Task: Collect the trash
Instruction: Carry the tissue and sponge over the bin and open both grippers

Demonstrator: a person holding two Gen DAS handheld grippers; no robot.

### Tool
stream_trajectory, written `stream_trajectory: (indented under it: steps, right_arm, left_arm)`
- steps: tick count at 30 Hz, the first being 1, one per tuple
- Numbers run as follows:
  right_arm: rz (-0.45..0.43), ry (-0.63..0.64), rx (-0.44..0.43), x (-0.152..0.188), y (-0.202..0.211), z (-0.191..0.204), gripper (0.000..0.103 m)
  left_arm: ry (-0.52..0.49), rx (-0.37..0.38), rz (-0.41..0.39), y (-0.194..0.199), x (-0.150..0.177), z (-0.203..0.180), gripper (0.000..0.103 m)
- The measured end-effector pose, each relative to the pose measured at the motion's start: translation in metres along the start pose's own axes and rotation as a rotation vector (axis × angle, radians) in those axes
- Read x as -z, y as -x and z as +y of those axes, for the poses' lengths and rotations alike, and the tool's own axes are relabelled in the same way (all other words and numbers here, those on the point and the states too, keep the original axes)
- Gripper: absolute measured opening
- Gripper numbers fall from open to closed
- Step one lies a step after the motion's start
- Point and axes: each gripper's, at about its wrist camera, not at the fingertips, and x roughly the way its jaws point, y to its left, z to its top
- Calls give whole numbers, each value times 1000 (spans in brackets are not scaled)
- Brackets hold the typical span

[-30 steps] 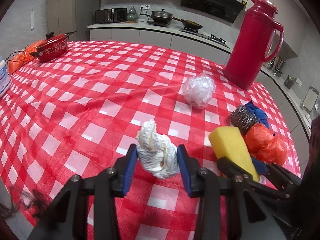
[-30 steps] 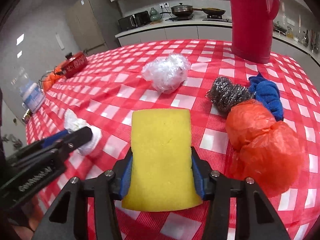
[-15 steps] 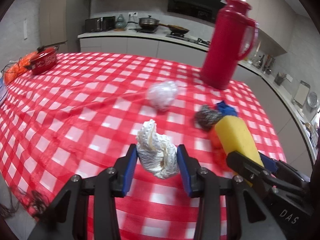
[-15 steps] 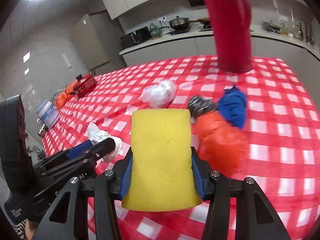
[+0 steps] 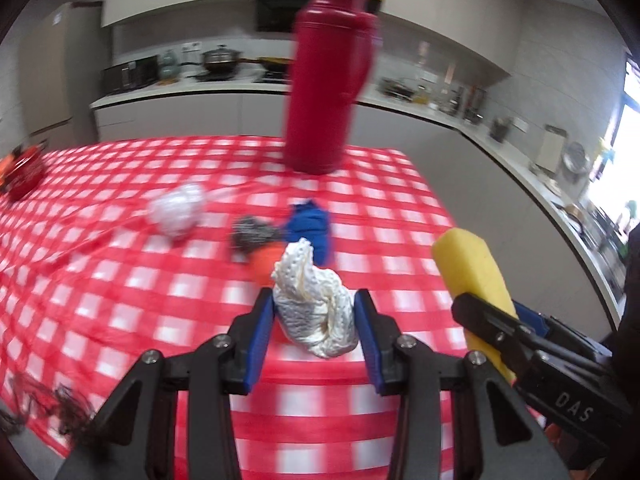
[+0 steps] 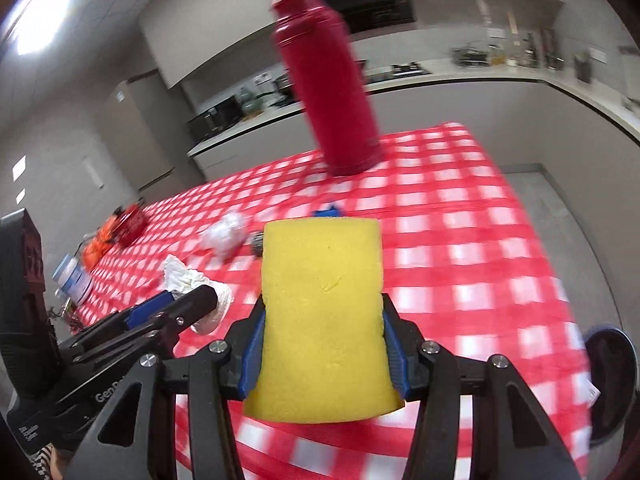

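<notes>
A soft, matt yellow sponge (image 6: 322, 312) with a fine porous face. Crumpled white paper towel (image 5: 314, 306), dimpled and rough. A smooth, glossy red plastic flask (image 5: 328, 80) on a shiny red-and-white checked plastic tablecloth (image 5: 120, 300). A wiry metal scourer (image 5: 252, 232) beside blue cloth (image 5: 312, 226).

desk cloth (image 5: 120, 300): red-and-white check | flask (image 5: 328, 80): red | sponge (image 6: 320, 312): yellow | crumpled paper (image 5: 316, 312): white | rag (image 5: 312, 224): blue | scourer (image 5: 252, 232): grey | tool pads (image 5: 260, 340): blue, black arms
</notes>
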Motion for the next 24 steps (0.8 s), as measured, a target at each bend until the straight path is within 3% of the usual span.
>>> stream_trajectory:
  steps: [24]
  right_arm:
    - [-78, -360, 385, 58, 153, -271, 54]
  left_arm:
    - [-314, 372, 163, -52, 40, -280, 42]
